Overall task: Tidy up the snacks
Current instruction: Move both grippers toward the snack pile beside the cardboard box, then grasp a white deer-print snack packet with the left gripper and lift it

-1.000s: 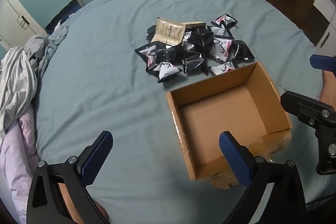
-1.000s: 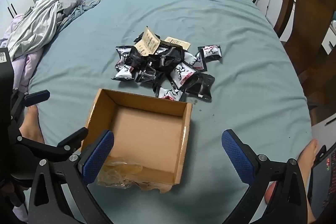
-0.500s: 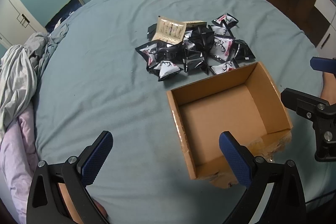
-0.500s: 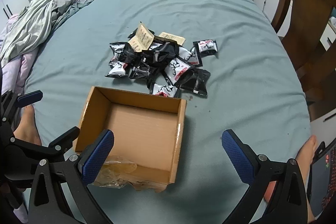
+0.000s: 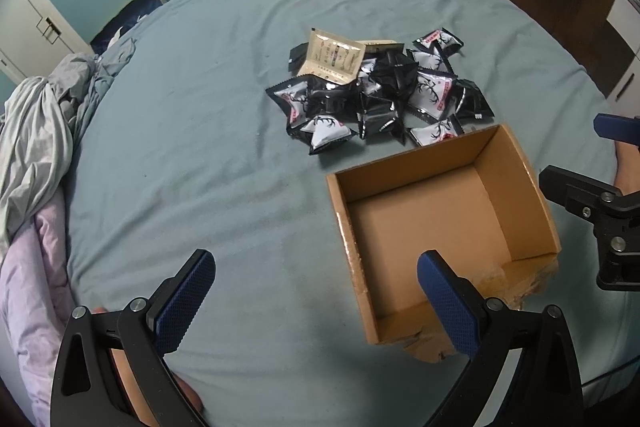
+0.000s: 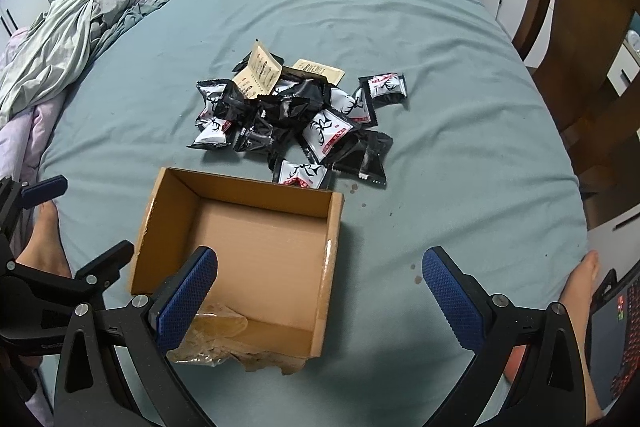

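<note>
Both tongs spread, empty | box [image 6: 256, 251] open-topped | snack pile [image 6: 296, 123] touching far wall | bedsheet [image 6: 460, 131] bare around

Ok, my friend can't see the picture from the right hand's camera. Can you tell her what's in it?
An empty cardboard box sits open on a blue-green bedsheet, with a pile of snack packets just behind it. The right gripper is open and holds nothing. Crumpled clothes lie at the far left.
</note>
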Demonstrator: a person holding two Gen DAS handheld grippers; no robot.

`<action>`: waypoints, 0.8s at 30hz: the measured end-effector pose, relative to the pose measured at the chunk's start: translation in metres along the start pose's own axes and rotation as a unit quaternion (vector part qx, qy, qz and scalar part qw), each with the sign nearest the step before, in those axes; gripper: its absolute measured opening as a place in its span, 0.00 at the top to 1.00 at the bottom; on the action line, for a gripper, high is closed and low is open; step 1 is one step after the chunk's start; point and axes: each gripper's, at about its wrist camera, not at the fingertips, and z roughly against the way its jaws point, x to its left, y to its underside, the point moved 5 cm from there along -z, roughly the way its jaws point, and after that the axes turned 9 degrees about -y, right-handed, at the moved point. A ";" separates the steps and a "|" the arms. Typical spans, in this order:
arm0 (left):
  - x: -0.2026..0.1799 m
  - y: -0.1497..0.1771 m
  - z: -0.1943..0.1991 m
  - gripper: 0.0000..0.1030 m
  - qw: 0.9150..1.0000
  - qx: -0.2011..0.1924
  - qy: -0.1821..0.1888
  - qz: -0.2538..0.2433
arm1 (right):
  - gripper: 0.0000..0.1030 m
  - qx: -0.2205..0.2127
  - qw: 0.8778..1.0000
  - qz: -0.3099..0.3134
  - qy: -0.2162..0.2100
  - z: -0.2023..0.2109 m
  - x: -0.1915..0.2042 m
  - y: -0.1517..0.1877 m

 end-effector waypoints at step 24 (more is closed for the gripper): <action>0.003 -0.033 -0.026 0.00 0.999 0.041 0.018 0.028 | 0.00 0.036 0.999 -0.019 -0.025 -0.024 -0.034 -0.012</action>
